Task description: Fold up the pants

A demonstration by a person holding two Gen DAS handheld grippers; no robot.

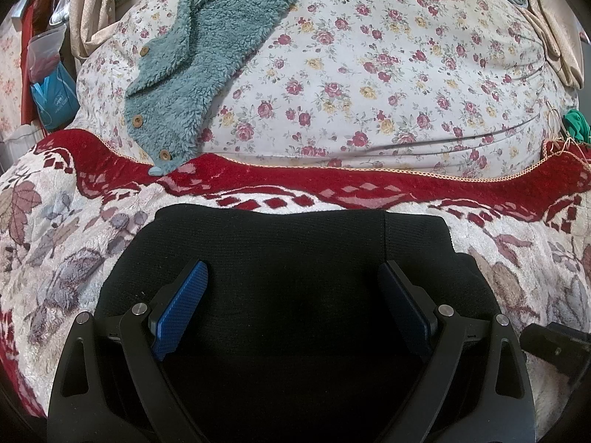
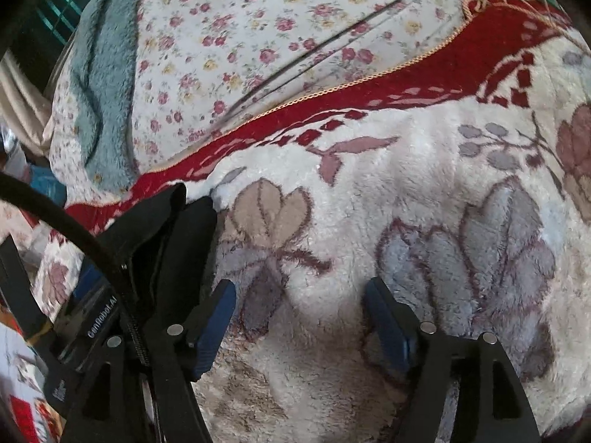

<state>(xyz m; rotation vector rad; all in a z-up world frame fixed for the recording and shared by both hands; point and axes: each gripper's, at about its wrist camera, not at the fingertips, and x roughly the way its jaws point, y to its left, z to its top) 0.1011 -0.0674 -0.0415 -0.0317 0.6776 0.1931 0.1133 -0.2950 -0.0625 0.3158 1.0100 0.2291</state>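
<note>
The black pants (image 1: 295,277) lie folded in a compact stack on the fleece blanket, low in the left wrist view. My left gripper (image 1: 293,269) is open just above them, blue pads (image 1: 181,313) spread over the stack and holding nothing. In the right wrist view the pants (image 2: 166,229) show as a dark edge at the left, beside the left gripper's black body. My right gripper (image 2: 301,288) is open and empty over bare blanket to the right of the pants.
The white and red floral fleece blanket (image 2: 406,184) covers the near bed. A flowered sheet (image 1: 369,74) lies beyond it. A teal fleece garment with wooden buttons (image 1: 207,55) lies at the back left. Bags (image 1: 48,85) hang at far left.
</note>
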